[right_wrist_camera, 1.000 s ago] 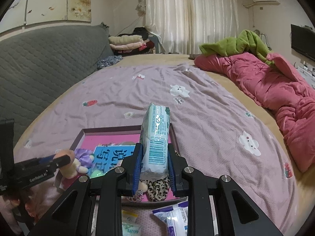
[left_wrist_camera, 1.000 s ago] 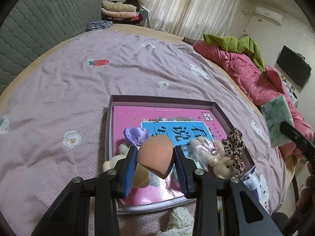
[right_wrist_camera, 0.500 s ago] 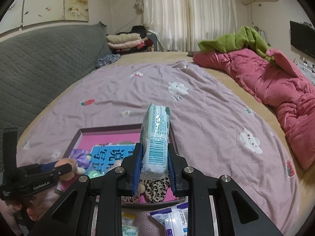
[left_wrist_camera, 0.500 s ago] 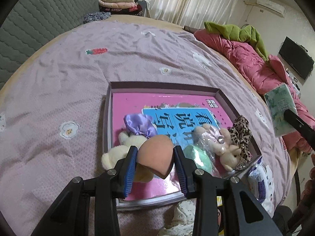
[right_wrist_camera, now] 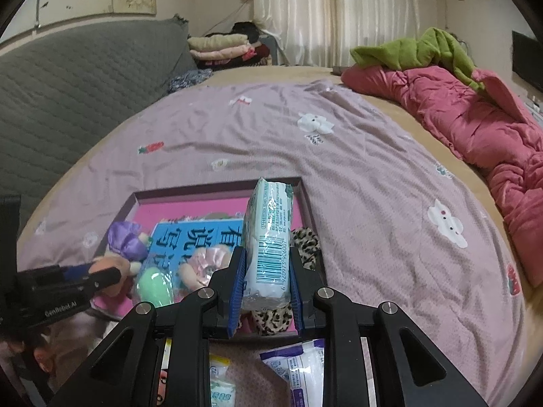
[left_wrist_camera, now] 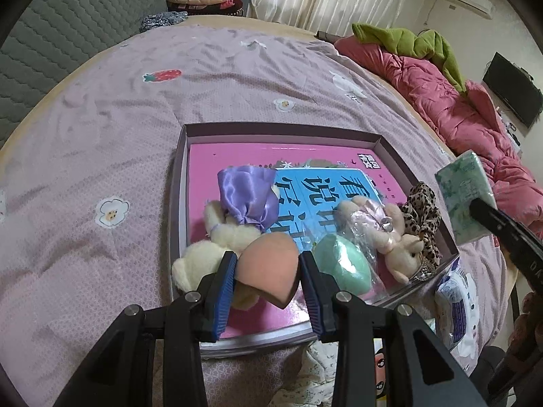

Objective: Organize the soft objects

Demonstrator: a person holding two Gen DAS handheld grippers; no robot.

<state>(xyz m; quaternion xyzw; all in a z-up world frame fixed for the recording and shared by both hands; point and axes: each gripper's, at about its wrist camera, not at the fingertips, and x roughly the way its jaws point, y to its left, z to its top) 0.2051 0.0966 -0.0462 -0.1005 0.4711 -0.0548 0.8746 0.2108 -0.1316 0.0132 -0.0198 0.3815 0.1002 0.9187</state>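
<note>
My left gripper (left_wrist_camera: 266,271) is shut on a peach makeup sponge (left_wrist_camera: 269,273), held over the near end of a shallow box (left_wrist_camera: 281,127) with a pink book inside. In the box lie a cream plush toy (left_wrist_camera: 217,240), a purple satin pouch (left_wrist_camera: 246,200), a green sponge in clear wrap (left_wrist_camera: 342,266), a small plush with pink ribbon (left_wrist_camera: 390,234) and a leopard scrunchie (left_wrist_camera: 422,213). My right gripper (right_wrist_camera: 266,283) is shut on an upright pale green tissue pack (right_wrist_camera: 269,234), above the box's right near corner; the pack (left_wrist_camera: 465,196) also shows at right in the left wrist view.
The box sits on a lilac bedsheet (left_wrist_camera: 101,135). Wrapped packets (right_wrist_camera: 298,373) lie on the bed just before the box. A pink quilt (right_wrist_camera: 475,118) with a green garment lies along the right side. A grey padded headboard (right_wrist_camera: 68,78) and folded clothes (right_wrist_camera: 220,45) are behind.
Both grippers have come down closer to the box, which now looks larger. The green sponge, hidden a second ago, shows beside the peach sponge. Both grips are unchanged.
</note>
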